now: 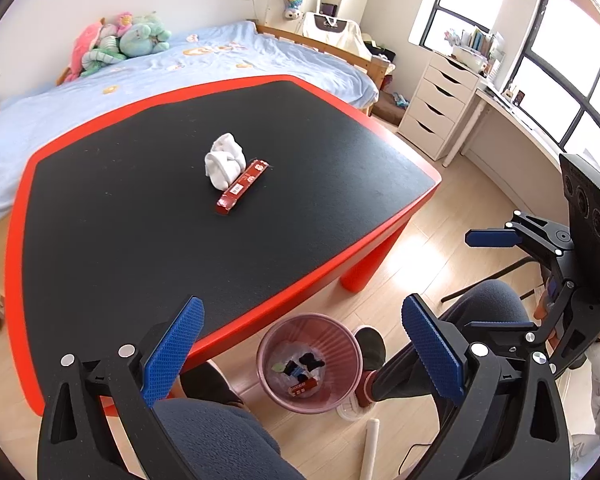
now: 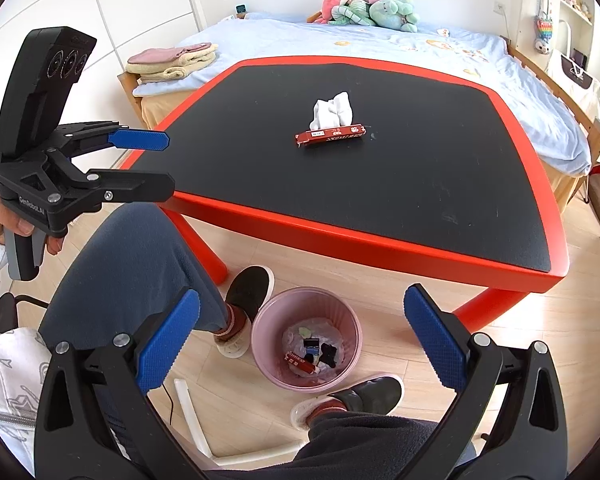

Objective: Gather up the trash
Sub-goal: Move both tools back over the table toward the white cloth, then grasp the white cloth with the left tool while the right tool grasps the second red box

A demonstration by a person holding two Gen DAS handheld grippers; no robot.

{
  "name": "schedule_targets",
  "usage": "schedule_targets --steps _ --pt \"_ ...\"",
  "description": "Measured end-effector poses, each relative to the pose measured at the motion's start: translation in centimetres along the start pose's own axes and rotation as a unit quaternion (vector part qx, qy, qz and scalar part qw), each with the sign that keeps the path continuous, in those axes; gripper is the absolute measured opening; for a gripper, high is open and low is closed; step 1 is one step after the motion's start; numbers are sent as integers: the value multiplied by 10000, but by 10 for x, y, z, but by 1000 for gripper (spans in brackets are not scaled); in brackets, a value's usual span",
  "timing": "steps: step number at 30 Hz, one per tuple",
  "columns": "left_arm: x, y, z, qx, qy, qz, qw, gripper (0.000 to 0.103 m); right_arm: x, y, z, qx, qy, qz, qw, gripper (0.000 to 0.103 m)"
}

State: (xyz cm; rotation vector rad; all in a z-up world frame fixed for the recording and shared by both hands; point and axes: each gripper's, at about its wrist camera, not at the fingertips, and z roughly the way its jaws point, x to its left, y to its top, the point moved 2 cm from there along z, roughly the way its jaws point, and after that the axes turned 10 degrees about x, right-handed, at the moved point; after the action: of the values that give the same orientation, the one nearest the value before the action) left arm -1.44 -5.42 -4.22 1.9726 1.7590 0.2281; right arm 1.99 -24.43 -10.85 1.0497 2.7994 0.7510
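A crumpled white tissue (image 1: pixel 225 160) and a long red wrapper box (image 1: pixel 243 186) lie side by side mid-table on the black-topped red table (image 1: pixel 100 240); both also show in the right wrist view, tissue (image 2: pixel 333 110) and red box (image 2: pixel 331 135). A pink bin (image 1: pixel 309 362) stands on the floor at the table's near edge, holding several bits of trash; it also shows in the right wrist view (image 2: pixel 306 336). My left gripper (image 1: pixel 302 354) is open and empty above the bin. My right gripper (image 2: pixel 302 346) is open and empty, also over the bin.
The person's legs and slippered feet (image 2: pixel 246 292) flank the bin. A bed (image 1: pixel 204 60) with plush toys lies behind the table. White drawers (image 1: pixel 436 108) and a desk stand by the window. A white chair frame (image 2: pixel 192 412) is on the floor.
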Motion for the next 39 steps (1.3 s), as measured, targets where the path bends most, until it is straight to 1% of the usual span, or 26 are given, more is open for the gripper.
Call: schedule_targets --steps 5,9,18,22,28,35,39 --pt "9 6 -1 -42 23 -92 9999 95 -2 8 1 -2 -13 -38 10000 100" --pt "19 17 -1 -87 57 -136 9999 95 -3 19 4 -15 -26 -102 9999 100" --pt "48 55 10 -53 94 -39 9999 95 -8 62 16 -32 -107 -372 9992 100" --pt "59 70 19 19 84 43 10000 95 -14 88 30 4 -146 -487 9987 100" --pt "76 93 40 142 -72 122 9998 95 -24 120 59 126 -169 -547 9983 100" --pt "93 119 72 358 -286 146 9988 95 -31 147 91 250 -116 -608 9978 100" --pt "102 128 91 483 -374 128 9980 95 -33 159 110 318 -70 -648 9974 100"
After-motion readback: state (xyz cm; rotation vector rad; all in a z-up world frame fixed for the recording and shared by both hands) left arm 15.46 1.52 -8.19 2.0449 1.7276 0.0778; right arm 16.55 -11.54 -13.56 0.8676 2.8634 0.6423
